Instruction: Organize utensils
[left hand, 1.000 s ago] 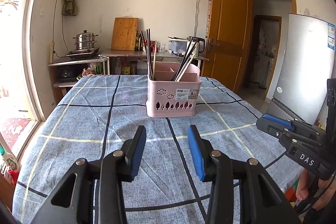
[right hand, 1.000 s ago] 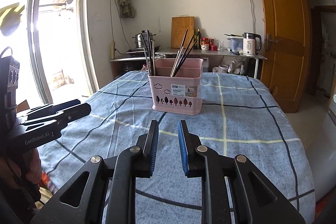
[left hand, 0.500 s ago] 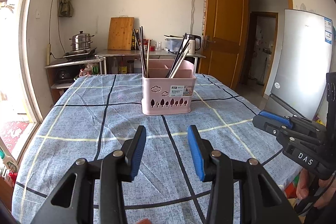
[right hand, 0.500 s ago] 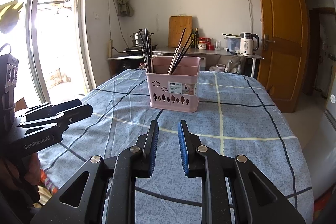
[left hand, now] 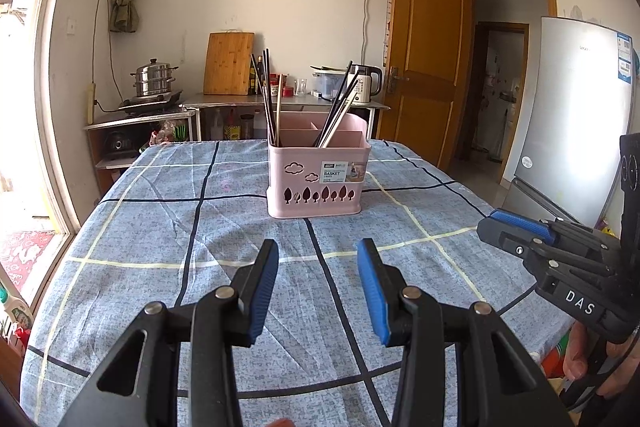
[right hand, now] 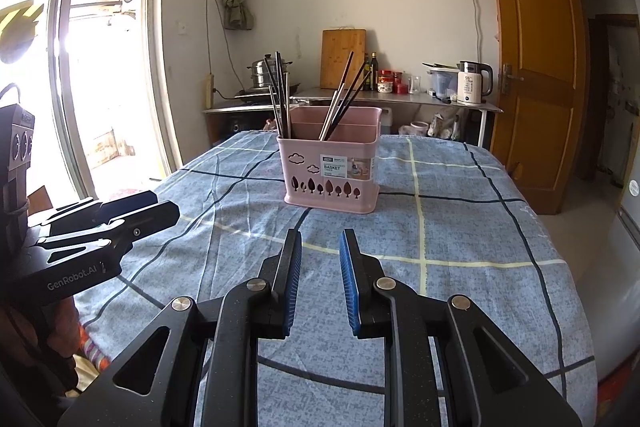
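A pink utensil basket (left hand: pixel 317 175) stands on the blue checked tablecloth (left hand: pixel 200 251); it also shows in the right wrist view (right hand: pixel 333 165). Dark chopsticks (left hand: pixel 267 95) stand in its left compartment and more chopsticks (left hand: pixel 339 107) lean in the right one. My left gripper (left hand: pixel 318 287) is open and empty, well short of the basket. My right gripper (right hand: pixel 319 277) is open with a narrower gap, also empty and short of the basket. Each gripper shows in the other's view: the right gripper (left hand: pixel 520 231) and the left gripper (right hand: pixel 132 215).
Behind the table stands a counter (left hand: pixel 280 101) with a steamer pot (left hand: pixel 154 79), a cutting board (left hand: pixel 228 63), bottles and a kettle (left hand: pixel 366 83). A wooden door (left hand: pixel 424 59) and a fridge (left hand: pixel 576 131) are at the right. A glass door (right hand: pixel 80 67) is at the left.
Both grippers have drawn back and tilted a little, so the basket looks lower and farther. Both sets of jaws keep the same opening.
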`<control>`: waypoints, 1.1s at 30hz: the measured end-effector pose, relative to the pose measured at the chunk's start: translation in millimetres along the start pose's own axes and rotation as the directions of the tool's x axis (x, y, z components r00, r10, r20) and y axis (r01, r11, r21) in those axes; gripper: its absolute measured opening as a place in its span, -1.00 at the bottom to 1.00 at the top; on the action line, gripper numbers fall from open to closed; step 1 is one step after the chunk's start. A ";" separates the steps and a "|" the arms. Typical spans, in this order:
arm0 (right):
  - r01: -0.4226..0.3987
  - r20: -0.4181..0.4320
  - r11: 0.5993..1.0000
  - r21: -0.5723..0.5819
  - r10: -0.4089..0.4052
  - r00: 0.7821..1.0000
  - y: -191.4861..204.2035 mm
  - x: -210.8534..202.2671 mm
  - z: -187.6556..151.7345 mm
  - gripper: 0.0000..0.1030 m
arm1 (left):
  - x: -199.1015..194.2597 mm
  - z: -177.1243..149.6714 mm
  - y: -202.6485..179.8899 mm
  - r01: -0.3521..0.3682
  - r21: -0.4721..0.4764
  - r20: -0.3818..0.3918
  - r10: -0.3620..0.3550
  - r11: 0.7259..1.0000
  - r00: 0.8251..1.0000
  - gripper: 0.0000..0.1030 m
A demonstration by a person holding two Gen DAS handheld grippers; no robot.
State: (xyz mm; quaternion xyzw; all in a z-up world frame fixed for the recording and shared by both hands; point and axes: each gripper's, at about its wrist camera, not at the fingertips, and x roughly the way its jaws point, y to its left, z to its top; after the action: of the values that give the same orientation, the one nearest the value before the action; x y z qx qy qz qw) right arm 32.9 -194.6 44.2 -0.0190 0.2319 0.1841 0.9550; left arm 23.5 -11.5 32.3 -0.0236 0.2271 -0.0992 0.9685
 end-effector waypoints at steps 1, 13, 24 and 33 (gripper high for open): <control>0.000 -0.001 1.000 0.000 0.000 1.000 0.0 -0.1 0.1 -0.61 | 0.1 0.1 -0.1 -0.001 0.000 0.000 0.001 1.000 1.000 -0.17; -0.003 -0.005 1.000 0.000 0.003 1.000 0.4 -1.2 -0.9 -0.60 | 0.4 -1.1 -2.4 -0.010 0.005 -0.001 0.010 1.000 1.000 -0.17; -0.005 -0.009 1.000 0.006 0.005 1.000 -0.8 1.1 -1.1 -0.60 | 1.1 -2.2 -3.6 -0.011 0.004 -0.004 0.011 1.000 1.000 -0.16; -0.005 -0.010 1.000 0.006 0.005 1.000 -1.5 1.2 -0.8 -0.60 | 1.2 -2.3 -5.2 -0.017 0.008 -0.003 0.017 1.000 1.000 -0.17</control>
State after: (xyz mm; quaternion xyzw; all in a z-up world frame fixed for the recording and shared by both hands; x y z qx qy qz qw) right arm 34.1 -195.7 42.9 -0.0165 0.2372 0.1855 0.9534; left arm 22.6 -16.9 30.2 -0.0177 0.2282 -0.0919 0.9691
